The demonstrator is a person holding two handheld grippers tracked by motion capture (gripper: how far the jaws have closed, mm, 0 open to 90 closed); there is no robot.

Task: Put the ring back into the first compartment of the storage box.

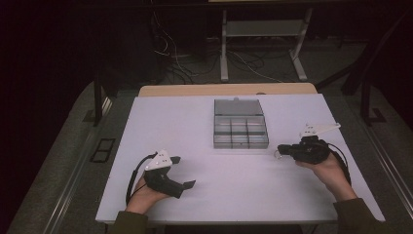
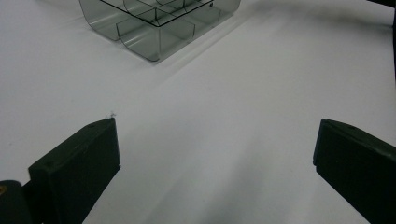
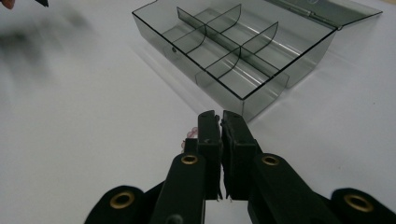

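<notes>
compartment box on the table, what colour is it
Smoky grey see-through plastic, the compartment box shows best in the right gripper view.

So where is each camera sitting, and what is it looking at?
High view: above the person's side, looking down at the white table; both forearms, left gripper and right gripper show.
Left gripper view: rides that gripper, looking past its open jaws across the table.
Right gripper view: rides that gripper, looking past its shut jaws, something small and pinkish at the tips.
All three share the clear divided box, lid open.

one compartment box [image 1: 240, 130], two grippers [image 1: 169, 171]
</notes>
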